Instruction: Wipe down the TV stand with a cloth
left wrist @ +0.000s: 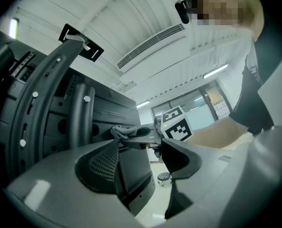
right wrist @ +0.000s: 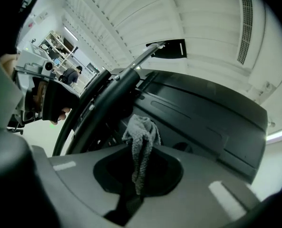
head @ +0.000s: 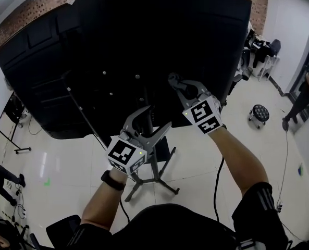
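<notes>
A big black TV [head: 144, 46] shows its back, mounted on a TV stand [head: 153, 166] with a dark pole and splayed wheeled legs. My right gripper [head: 176, 83] is up against the TV's back near the pole and is shut on a grey cloth [right wrist: 141, 136], which sticks out bunched beyond the jaws. The cloth [left wrist: 123, 131] also shows in the left gripper view, beside the right gripper's marker cube [left wrist: 177, 125]. My left gripper [head: 155, 120] hangs lower, in front of the pole, open and holding nothing. The stand's curved upright [right wrist: 100, 106] runs just left of the cloth.
A small round stool [head: 259, 113] stands on the white floor at right, and a person [head: 306, 94] is at the far right edge. A low black floor stand [head: 16, 139] is at left. A cable [head: 215, 186] trails over the floor by my right arm.
</notes>
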